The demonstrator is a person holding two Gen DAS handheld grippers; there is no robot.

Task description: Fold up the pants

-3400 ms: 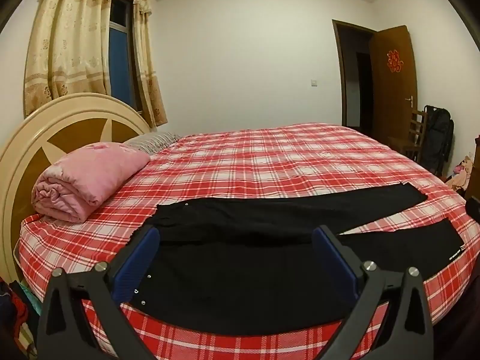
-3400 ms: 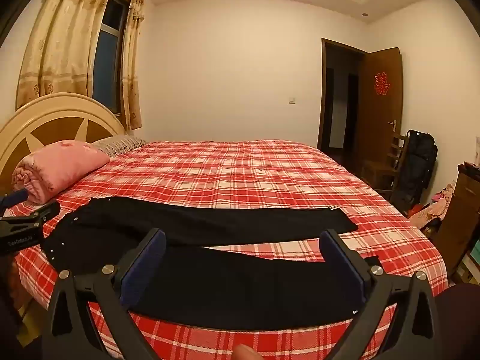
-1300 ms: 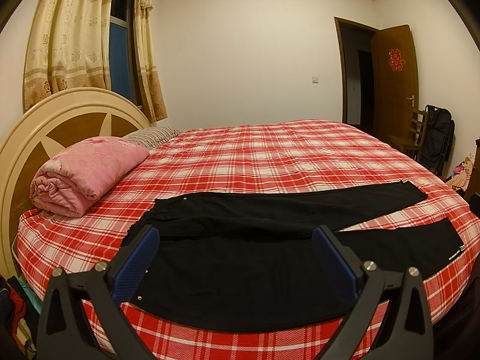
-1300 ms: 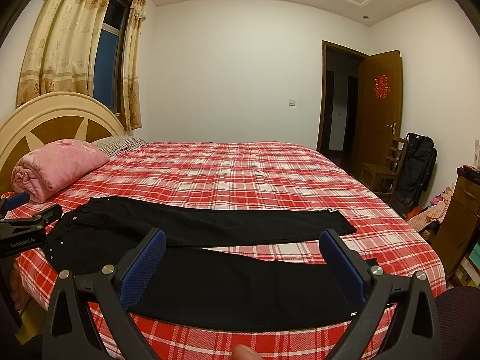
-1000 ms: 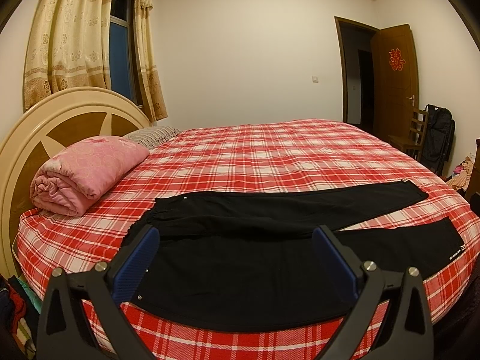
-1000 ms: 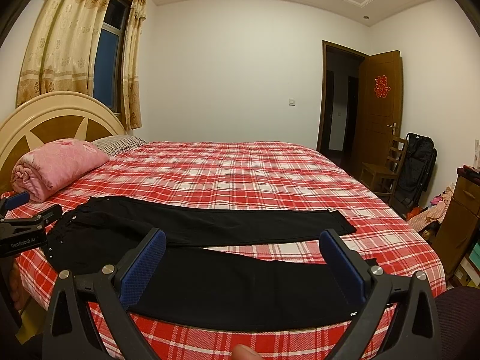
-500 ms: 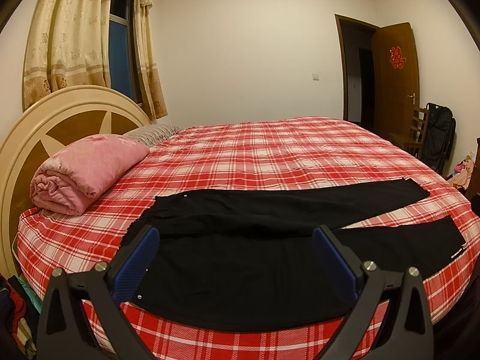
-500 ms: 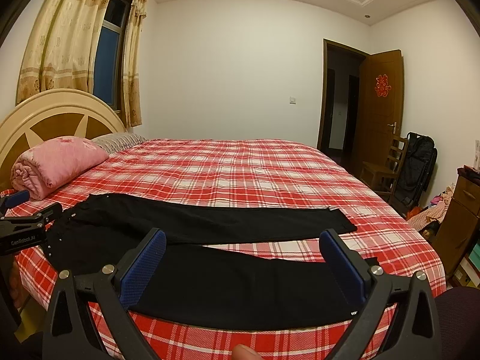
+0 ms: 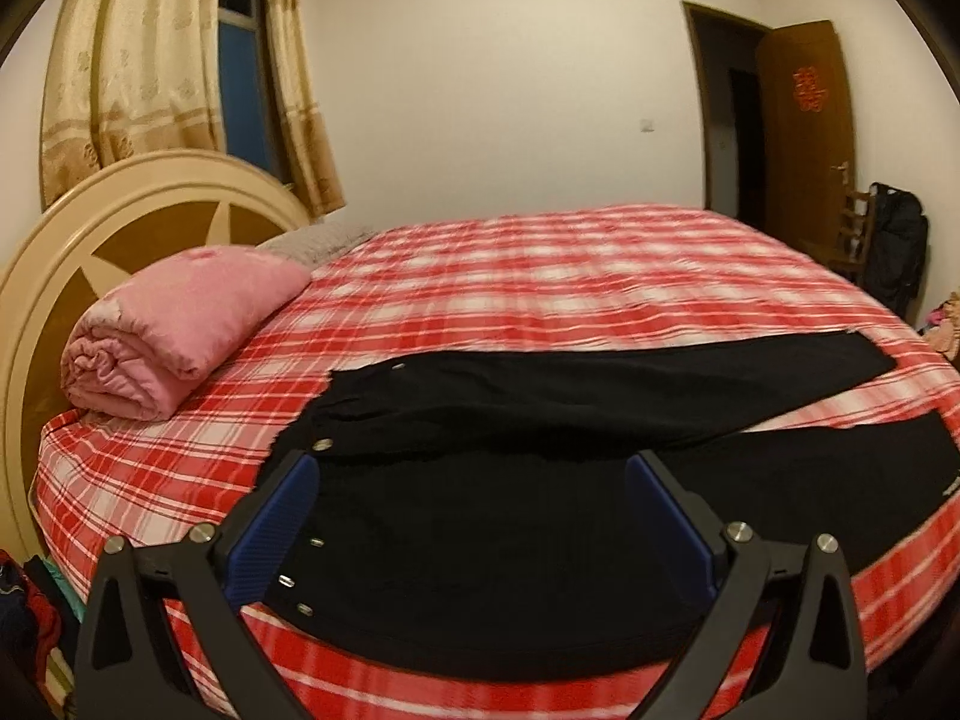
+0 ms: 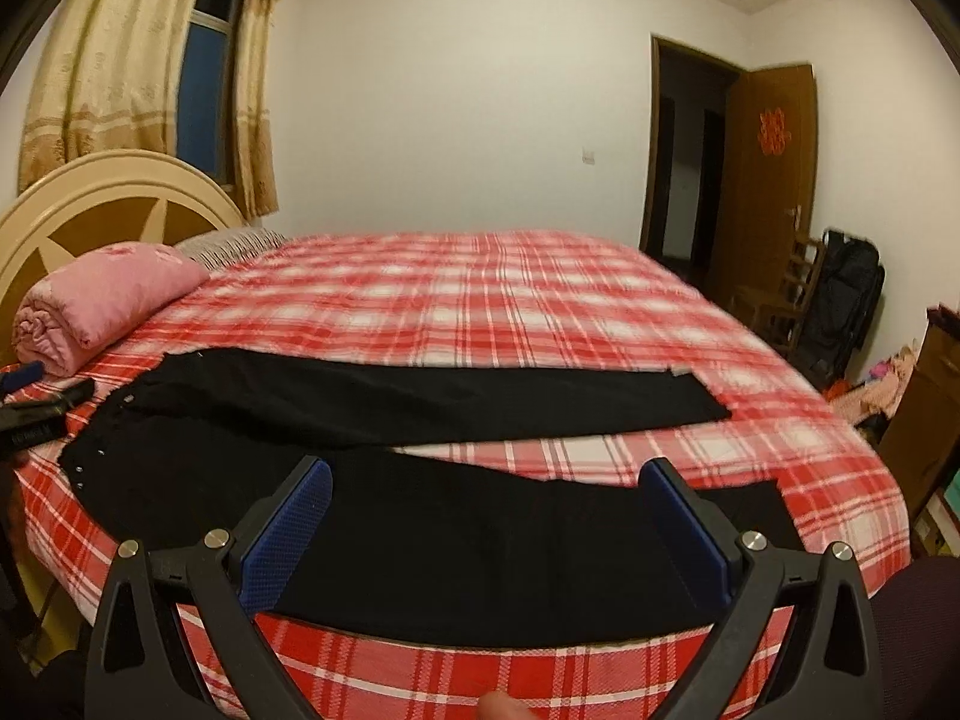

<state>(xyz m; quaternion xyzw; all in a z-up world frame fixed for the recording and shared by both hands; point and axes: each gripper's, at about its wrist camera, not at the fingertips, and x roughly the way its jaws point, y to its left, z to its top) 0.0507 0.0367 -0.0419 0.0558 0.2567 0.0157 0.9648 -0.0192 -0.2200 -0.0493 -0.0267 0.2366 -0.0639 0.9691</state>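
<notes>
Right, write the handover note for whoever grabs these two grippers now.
Left gripper: open, empty, above the waist end of the black pants.
Right gripper: open, empty, above the near leg, toward the cuff end.
Pants lie flat along the near edge of the red plaid bed, waist toward the pink rolled blanket, legs spread in a V.
Done: pants laid out, nothing folded.
Left: bring one leg over the other, then fold lengthwise.

Black pants (image 9: pixel 510 534) between blue finger pads (image 9: pixel 273 531), red-white plaid sheet (image 9: pixel 540 276) beyond, pink blanket (image 9: pixel 180 324) far left.
</notes>
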